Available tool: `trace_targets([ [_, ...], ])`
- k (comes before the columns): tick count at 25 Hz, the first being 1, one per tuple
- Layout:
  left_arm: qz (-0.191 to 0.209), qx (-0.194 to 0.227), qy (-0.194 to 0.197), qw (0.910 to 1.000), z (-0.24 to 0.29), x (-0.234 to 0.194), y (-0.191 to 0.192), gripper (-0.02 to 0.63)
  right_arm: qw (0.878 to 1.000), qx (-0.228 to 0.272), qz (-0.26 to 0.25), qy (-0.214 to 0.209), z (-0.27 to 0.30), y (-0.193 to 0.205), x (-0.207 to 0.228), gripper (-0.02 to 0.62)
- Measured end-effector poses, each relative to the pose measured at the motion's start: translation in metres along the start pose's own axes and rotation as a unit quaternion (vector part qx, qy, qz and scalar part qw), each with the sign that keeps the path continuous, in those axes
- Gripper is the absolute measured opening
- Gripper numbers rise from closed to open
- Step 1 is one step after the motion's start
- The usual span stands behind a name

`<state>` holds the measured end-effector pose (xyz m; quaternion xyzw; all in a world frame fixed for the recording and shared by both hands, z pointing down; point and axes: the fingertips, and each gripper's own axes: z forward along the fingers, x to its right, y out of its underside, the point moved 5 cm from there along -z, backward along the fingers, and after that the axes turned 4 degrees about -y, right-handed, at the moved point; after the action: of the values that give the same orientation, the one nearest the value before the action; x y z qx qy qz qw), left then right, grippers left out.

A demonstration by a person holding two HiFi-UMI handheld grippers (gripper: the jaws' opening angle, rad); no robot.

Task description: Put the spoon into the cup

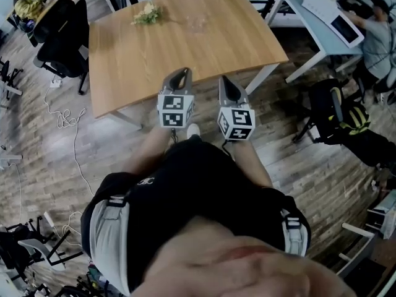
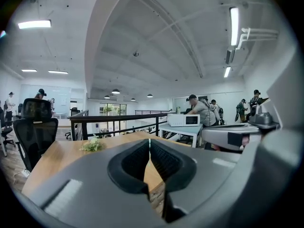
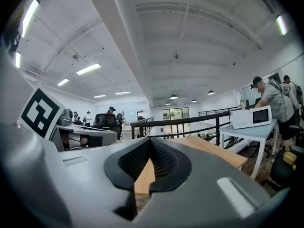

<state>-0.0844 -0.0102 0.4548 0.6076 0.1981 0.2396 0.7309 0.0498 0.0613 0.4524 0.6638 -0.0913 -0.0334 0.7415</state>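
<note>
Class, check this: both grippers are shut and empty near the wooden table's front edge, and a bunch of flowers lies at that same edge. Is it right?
No. The head view shows the bunch of flowers toward the far edge of the table, not the front. The left gripper and right gripper are indeed shut and empty near the front edge.

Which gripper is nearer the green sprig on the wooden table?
The left gripper: the green sprig lies far left on the wooden table, on that gripper's side; the right gripper is farther off.
</note>
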Motion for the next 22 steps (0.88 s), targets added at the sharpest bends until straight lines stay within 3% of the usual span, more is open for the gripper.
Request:
trace_targets([
  [16, -0.011, -0.002, 0.000, 0.9999, 0.162, -0.073, -0.029, 0.020, 1.000, -0.014, -0.017, -0.006, 0.165, -0.027, 0.064, 0.000],
  [22, -0.013, -0.001, 0.005, 0.9999, 0.205, -0.088, -0.036, 0.020, 1.000, -0.018, -0.015, 0.004, 0.197, -0.032, 0.083, 0.000],
])
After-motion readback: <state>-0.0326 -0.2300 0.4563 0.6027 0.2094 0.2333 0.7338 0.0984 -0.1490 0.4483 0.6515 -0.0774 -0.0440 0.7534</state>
